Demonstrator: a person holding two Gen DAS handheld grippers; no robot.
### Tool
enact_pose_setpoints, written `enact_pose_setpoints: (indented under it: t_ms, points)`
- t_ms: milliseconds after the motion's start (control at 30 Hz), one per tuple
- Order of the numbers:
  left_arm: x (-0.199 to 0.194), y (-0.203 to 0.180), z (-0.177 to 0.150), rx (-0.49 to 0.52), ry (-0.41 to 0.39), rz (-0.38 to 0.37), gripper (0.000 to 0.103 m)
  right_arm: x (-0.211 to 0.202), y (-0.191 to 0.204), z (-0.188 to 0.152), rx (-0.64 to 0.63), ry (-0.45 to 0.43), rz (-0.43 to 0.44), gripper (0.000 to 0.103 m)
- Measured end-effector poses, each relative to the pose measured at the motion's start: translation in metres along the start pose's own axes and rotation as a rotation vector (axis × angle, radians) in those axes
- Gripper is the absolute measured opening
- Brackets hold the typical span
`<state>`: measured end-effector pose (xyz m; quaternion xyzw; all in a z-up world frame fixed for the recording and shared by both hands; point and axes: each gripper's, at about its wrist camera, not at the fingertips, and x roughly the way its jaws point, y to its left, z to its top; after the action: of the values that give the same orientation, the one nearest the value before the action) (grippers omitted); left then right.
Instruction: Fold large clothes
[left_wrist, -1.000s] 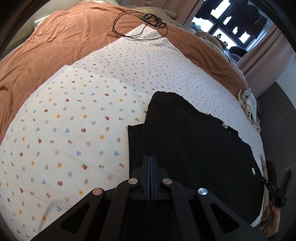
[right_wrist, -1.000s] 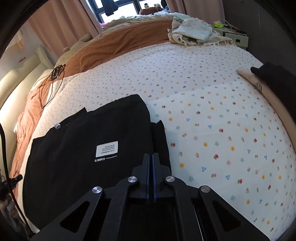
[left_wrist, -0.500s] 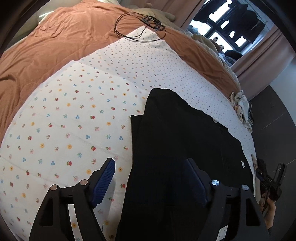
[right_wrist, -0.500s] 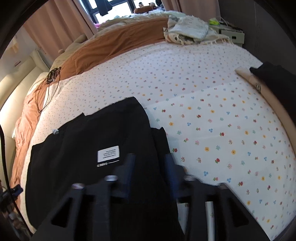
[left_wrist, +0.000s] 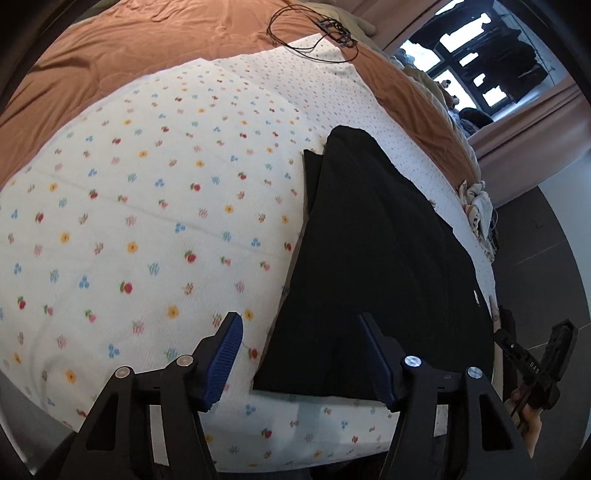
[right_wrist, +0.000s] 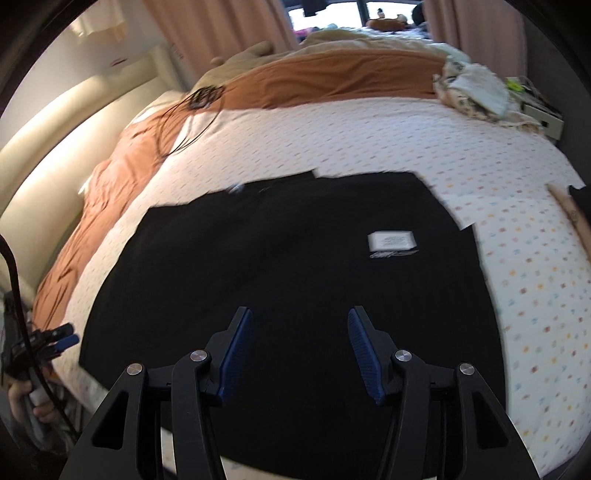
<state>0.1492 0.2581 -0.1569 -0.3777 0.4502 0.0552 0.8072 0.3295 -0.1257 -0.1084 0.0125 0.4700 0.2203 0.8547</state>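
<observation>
A large black garment (left_wrist: 373, 266) lies flat and folded on a white flowered sheet (left_wrist: 140, 206) on the bed. It also shows in the right wrist view (right_wrist: 280, 266) with a white label (right_wrist: 392, 240) facing up. My left gripper (left_wrist: 300, 354) is open and empty, above the garment's near left corner at the bed's front edge. My right gripper (right_wrist: 300, 354) is open and empty, above the garment's near edge.
An orange bedspread (left_wrist: 122, 44) covers the far side, with a black cable coil (left_wrist: 317, 33) on it. A pile of pale cloth (right_wrist: 476, 88) sits at the far right corner. The other gripper (left_wrist: 543, 369) shows at the right edge.
Both grippers were shut on the garment, then opened and let it go. Both have drawn back towards the near edge; the right view has swung left over the garment.
</observation>
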Motion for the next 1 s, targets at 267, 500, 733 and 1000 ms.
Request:
enact_pose_setpoints:
  t_ms: [267,500,733,1000]
  points:
    - [-0.006,0.018,-0.025,-0.102,0.035,-0.07,0.06,0.0,0.05,-0.045,-0.119,0.051,0.075,0.054]
    - [0.006,0.015,-0.028,-0.11,0.056,-0.12,0.058,-0.006,0.063,-0.076,-0.139,0.065,0.07,0.041]
    - [0.019,0.006,-0.019,-0.122,0.04,-0.133,0.058,0.011,0.086,-0.085,-0.201,0.111,0.102,0.041]
    - [0.02,0.009,-0.021,-0.171,0.029,-0.186,0.056,0.052,0.087,-0.072,-0.189,0.183,0.034,0.028]
